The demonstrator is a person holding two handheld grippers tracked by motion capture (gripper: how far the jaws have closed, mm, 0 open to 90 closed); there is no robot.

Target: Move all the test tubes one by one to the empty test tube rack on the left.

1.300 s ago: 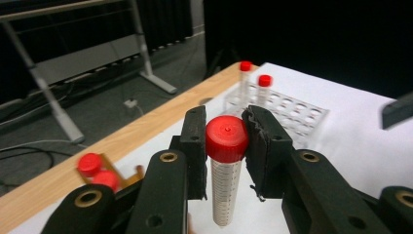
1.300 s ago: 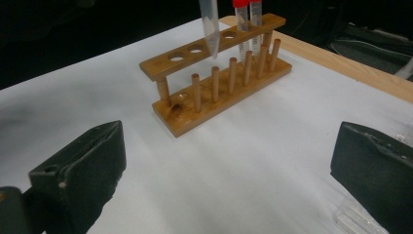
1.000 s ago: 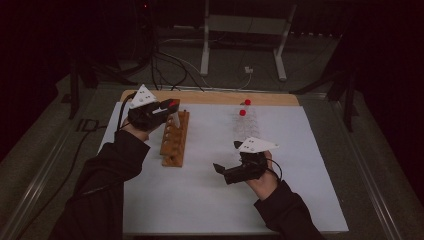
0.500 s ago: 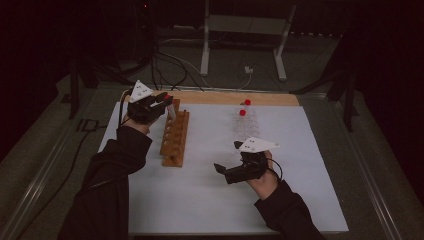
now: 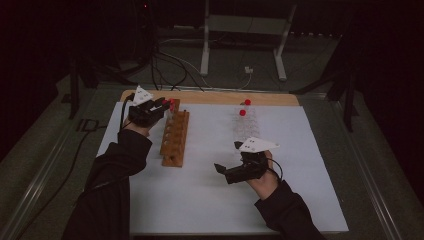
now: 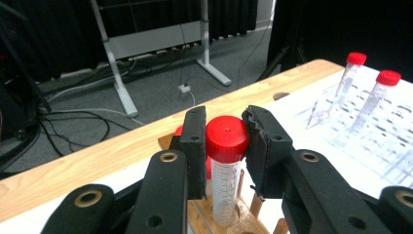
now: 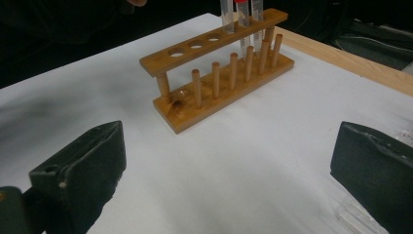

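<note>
While my left claw is pinching the red-capped tube, I am lowering it into the wooden rack near the surface's far-left corner.

High view looks down; both gripper views, close, share the wooden rack

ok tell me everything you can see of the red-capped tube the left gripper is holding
The clear plastic tube with the red screw cap has printed graduation marks down its side and looks empty. It stands upright, its lower end in a hole of the wooden tube rack at the rack's far end. The left gripper is shut on it, pads pressing both sides of the cap.
</note>
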